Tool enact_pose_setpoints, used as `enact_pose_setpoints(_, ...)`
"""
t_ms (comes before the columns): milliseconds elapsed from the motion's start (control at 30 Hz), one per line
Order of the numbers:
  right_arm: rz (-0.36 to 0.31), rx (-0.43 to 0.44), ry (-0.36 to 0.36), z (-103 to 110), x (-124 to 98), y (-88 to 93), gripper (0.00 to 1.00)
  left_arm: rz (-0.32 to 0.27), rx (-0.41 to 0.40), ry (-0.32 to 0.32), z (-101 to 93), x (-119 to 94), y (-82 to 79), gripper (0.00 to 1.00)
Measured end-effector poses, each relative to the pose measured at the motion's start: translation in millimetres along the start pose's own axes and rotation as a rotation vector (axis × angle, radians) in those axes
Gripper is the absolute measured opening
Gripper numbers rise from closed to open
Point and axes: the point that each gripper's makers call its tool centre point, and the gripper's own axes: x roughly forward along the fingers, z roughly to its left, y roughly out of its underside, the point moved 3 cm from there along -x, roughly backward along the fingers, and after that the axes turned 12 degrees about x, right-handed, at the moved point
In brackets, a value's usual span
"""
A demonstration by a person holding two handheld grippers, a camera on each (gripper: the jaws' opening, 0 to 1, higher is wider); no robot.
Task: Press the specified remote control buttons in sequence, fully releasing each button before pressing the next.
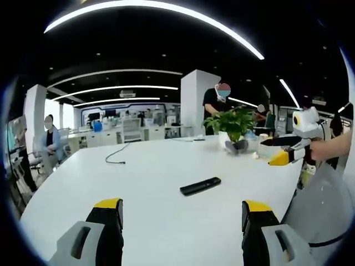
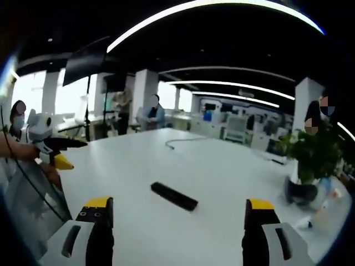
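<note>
A slim black remote control (image 1: 200,186) lies flat on the white table (image 1: 144,166), ahead of my left gripper (image 1: 181,215), whose jaws stand wide apart with nothing between them. In the right gripper view the same remote control (image 2: 174,196) lies between and beyond the jaws of my right gripper (image 2: 178,215), which is also open and holds nothing. The right gripper (image 1: 282,151) enters the left gripper view from the right, held over the table's edge. The left gripper (image 2: 60,153) shows at the left of the right gripper view, above the table's edge.
A potted green plant (image 1: 233,126) stands at the table's far side, with a black cable (image 1: 113,155) lying further left. People stand and sit around the office behind. A light stand with an umbrella (image 2: 89,77) rises behind the table (image 2: 222,166).
</note>
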Motion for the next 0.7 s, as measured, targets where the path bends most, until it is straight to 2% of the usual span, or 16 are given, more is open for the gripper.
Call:
enact_pose_setpoints(200,-0.006,0.010,-0.004,0.9,-6.8,4.8,0.97,0.008,0.002,-0.010,1.1,-0.2,1.0,0.91)
enact_pose_setpoints(300,0.017,0.009,0.006,-1.0,-6.3,8.9,0.97,0.018,0.002,-0.015,2.0,-0.5,2.7,0.91)
enact_pose_setpoints(700,-0.021,0.044,0.042,-13.6,-19.8,5.0,0.96,0.024,0.005,-0.029,4.8,-1.0,3.8,0.91)
